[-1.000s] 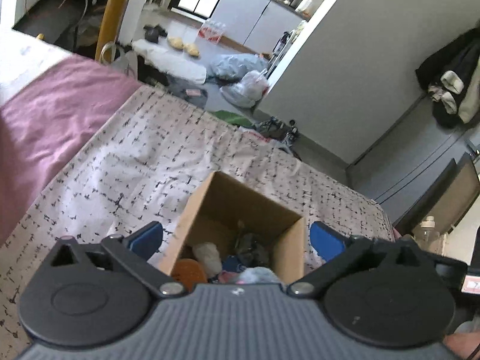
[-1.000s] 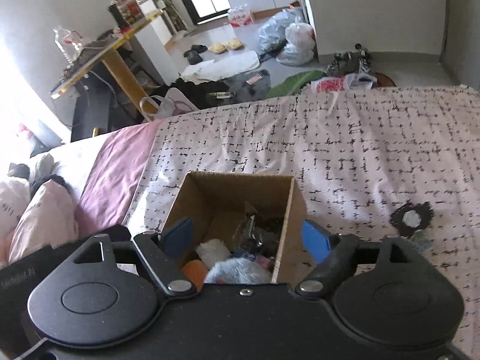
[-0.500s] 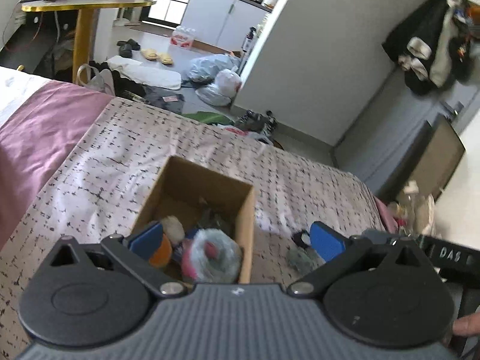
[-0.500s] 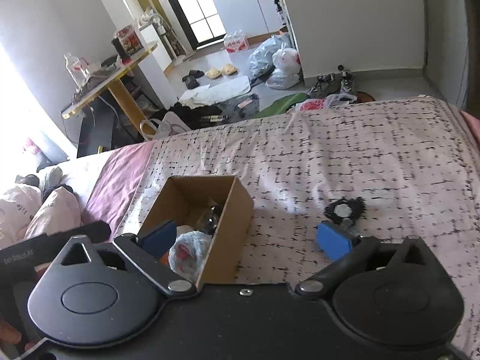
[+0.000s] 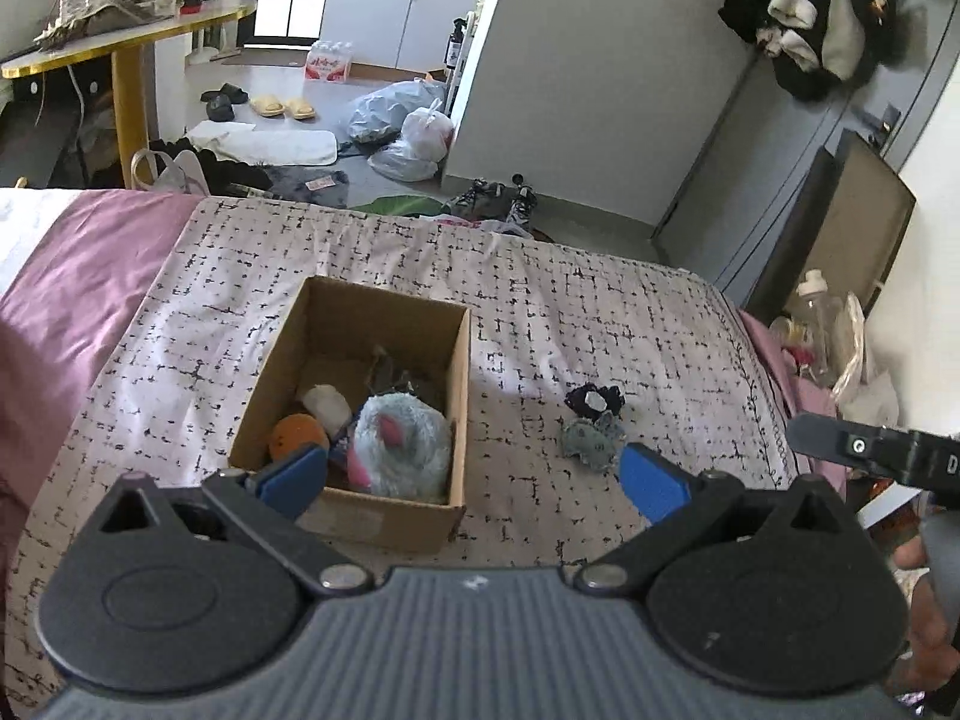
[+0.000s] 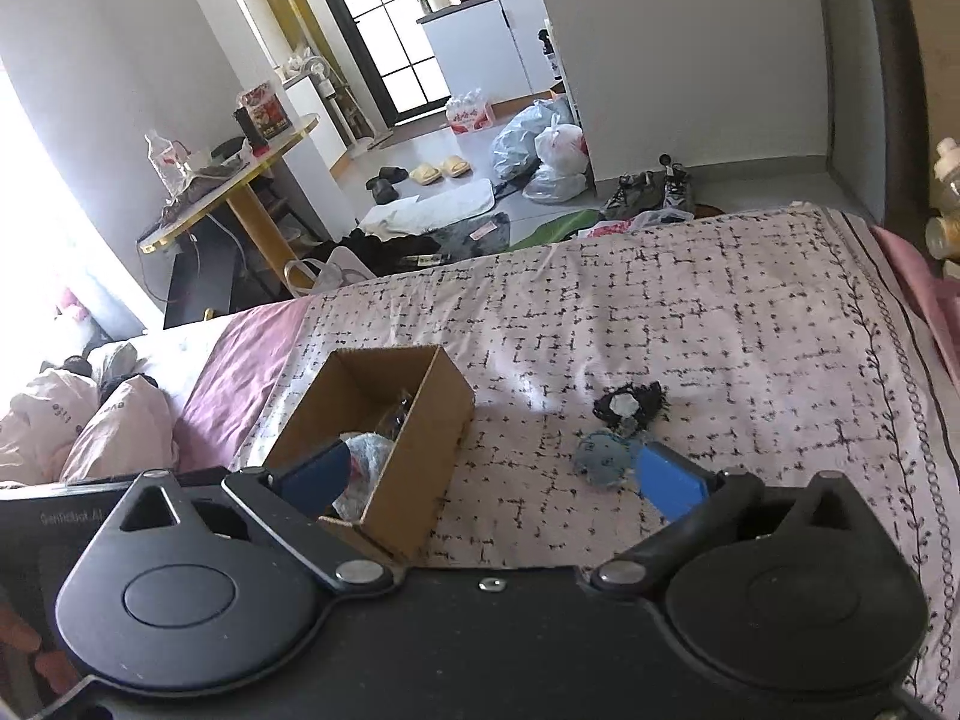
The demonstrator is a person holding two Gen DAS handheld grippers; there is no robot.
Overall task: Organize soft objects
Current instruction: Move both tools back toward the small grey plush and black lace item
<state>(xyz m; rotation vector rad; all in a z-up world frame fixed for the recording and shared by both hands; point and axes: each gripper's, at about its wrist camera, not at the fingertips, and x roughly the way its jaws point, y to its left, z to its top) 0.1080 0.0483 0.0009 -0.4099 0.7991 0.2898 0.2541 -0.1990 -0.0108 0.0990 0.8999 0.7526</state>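
**Box nearly packed, two pieces to go**

Spread across the bed (image 5: pixel 630 312), one box (image 5: pixel 384 513) already holding a fluffy blue toy (image 5: pixel 401 443), orange ball (image 5: pixel 295 433) and more. Outside, right of it: grey toy (image 5: pixel 591 443) touching black scrunchie (image 5: pixel 595 401). Left gripper (image 5: pixel 474 474) and right gripper (image 6: pixel 491 474) both agape, empty. Partial "GenRobot.AI" lettering, barely legible.

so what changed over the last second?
Both grippers, left gripper and right gripper, pulled up and back from over the cardboard box, both open and empty. That brought the two scrunchies on the bedspread into view. Box and its contents stayed put.
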